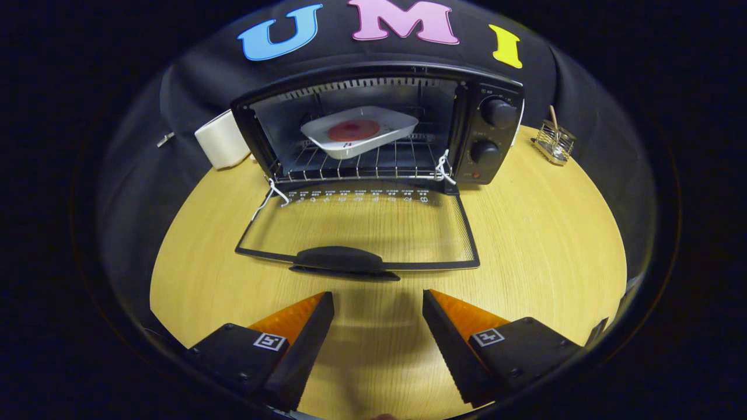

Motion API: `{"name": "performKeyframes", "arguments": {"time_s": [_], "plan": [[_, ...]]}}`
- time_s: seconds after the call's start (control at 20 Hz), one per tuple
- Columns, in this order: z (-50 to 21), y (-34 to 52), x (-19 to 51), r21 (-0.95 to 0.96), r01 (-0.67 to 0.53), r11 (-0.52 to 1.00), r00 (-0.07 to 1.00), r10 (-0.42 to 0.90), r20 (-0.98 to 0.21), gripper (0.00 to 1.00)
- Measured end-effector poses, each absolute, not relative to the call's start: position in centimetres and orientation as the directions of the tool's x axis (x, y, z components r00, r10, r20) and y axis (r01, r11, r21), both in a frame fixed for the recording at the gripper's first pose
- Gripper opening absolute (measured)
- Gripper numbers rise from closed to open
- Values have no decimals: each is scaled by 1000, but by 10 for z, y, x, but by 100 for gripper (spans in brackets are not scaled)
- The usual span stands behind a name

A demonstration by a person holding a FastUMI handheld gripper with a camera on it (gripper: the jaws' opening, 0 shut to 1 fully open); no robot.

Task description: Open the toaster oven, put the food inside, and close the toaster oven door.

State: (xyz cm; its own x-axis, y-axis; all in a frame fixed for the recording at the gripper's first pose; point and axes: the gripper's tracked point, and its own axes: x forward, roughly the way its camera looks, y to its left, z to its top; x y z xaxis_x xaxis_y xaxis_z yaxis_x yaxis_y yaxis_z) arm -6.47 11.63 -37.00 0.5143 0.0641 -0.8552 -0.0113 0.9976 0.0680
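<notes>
**Dish Sits in Open Toaster Oven**

A round, pale wood-grain tabletop (543, 245) carries a black toaster oven (379, 125), its glass door (362, 233) folded flat toward the camera, curved handle (338, 259) at the near edge. On the wire rack (362, 160) inside rests a white rectangular dish (359, 133) holding a flat reddish round of food (353, 130). A white boxy object (220, 140) stands beside the oven's left wall. The claw (378, 318), ridged black fingers spread and empty, hovers over bare tabletop just short of the handle.

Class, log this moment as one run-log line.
tongs: open, empty | oven door: down | tray of food: on rack inside | left: close door
</notes>
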Motion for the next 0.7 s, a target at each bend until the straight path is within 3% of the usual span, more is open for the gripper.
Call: {"name": "performKeyframes", "arguments": {"time_s": [0.7], "plan": [[-390,133,-47,18,-40,999,520,36,-853,99]]}}
